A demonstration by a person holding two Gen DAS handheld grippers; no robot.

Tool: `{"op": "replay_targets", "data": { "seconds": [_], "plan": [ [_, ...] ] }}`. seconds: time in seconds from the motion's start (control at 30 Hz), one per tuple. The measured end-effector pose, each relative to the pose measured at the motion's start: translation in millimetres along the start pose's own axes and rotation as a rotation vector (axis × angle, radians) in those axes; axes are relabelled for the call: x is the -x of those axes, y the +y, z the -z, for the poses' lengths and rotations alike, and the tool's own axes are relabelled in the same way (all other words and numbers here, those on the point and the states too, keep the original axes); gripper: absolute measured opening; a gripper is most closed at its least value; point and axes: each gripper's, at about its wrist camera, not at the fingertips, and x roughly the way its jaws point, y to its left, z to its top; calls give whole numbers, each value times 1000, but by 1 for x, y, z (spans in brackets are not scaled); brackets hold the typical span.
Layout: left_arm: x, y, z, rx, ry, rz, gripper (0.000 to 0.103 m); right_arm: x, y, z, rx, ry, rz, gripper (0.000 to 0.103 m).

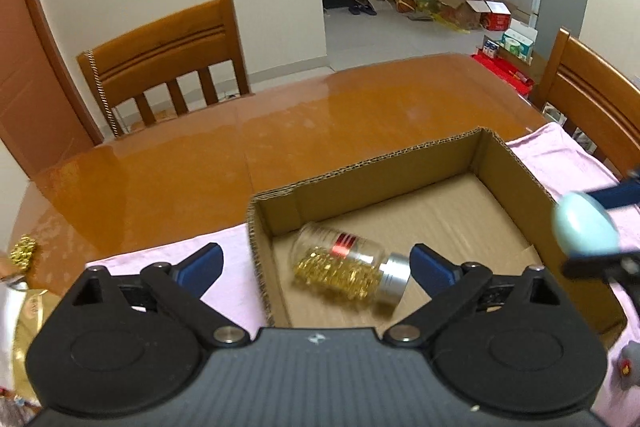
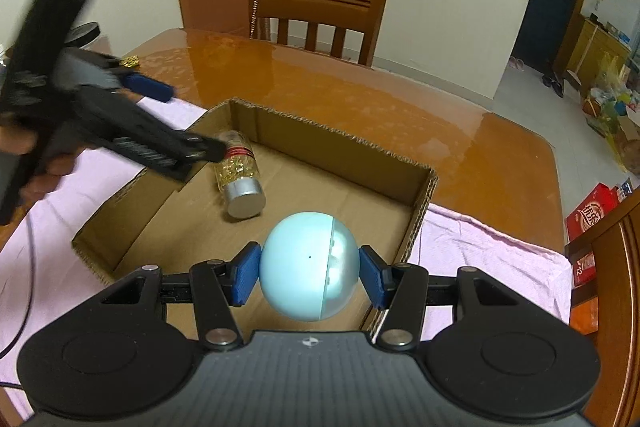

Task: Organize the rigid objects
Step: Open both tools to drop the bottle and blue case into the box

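The right gripper (image 2: pixel 309 275) jaws pinch a pale blue ball (image 2: pixel 308 265) above the cardboard box (image 2: pixel 344 143). The left gripper (image 1: pixel 316 267) jaws stand spread; its glass jar (image 1: pixel 348 269) already lies inside. Judged: ball remains.

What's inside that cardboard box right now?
Only a small jar of gold bits, lying on its side in the cardboard box. The near floor is hidden behind the left gripper.
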Motion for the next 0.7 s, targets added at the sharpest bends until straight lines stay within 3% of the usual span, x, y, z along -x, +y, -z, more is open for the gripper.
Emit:
{"op": "replay_targets", "data": {
  "seconds": [0.33,0.37,0.43,0.5,0.7],
  "plan": [
    [42,14,21,51,-29,8,101,-37,-8,-33,-33,-7,37,59],
    [43,15,21,51,-33,5,101,-39,-8,-35,-38,-14,40,62],
    [47,17,25,55,-37,-6,101,-39,-6,-40,-40,-34,58,89],
    [51,19,29,57,-40,0,101,-32,-2,-40,-25,-71,76,103],
    [66,16,41,90,-34,17,101,-10,4,-30,-48,-80,87,103]
  ]
}}
